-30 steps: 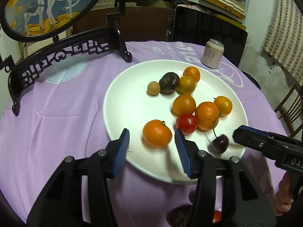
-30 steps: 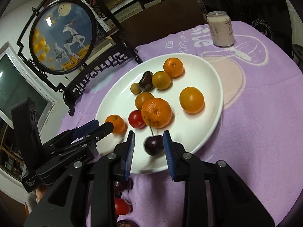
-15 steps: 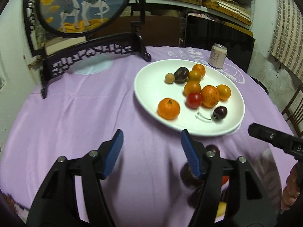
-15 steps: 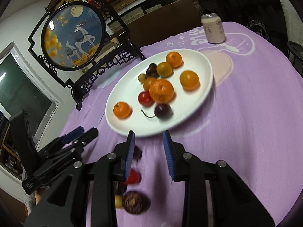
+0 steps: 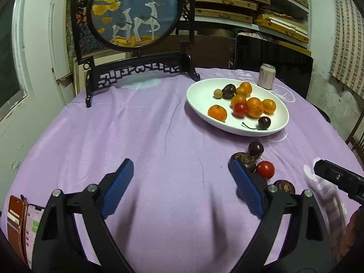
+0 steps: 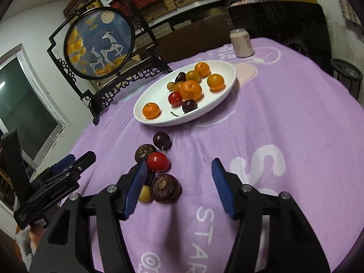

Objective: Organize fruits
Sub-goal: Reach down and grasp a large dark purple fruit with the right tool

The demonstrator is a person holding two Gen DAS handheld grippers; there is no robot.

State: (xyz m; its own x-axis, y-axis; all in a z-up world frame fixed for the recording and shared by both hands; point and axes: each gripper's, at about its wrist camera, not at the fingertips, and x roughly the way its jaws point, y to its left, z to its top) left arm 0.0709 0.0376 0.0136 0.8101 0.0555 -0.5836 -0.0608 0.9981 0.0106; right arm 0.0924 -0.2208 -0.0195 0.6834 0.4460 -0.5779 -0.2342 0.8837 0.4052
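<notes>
A white oval plate (image 5: pixel 198 95) (image 6: pixel 224 93) holds several oranges, a red tomato (image 5: pixel 240 109) and a dark cherry (image 5: pixel 264 122) (image 6: pixel 189 105). Loose fruit lies on the purple cloth near the front: a dark plum (image 6: pixel 161 139), a red tomato (image 6: pixel 158 162) (image 5: pixel 265 169), brown water chestnuts (image 6: pixel 165 188) and a small yellow fruit (image 6: pixel 145 193). My left gripper (image 5: pixel 182 188) is open and empty above the cloth, left of this pile. My right gripper (image 6: pixel 179 184) is open and empty, with its left finger beside the pile.
A black framed deer screen (image 5: pixel 136 22) (image 6: pixel 102 47) stands at the back of the round table. A drink can (image 5: pixel 266 76) (image 6: pixel 241 43) stands behind the plate. A phone and wallet (image 5: pixel 25 223) lie at the front left edge.
Both grippers have drawn back from the plate toward the front of the table and opened wider. The orange and the cherry stay on the plate.
</notes>
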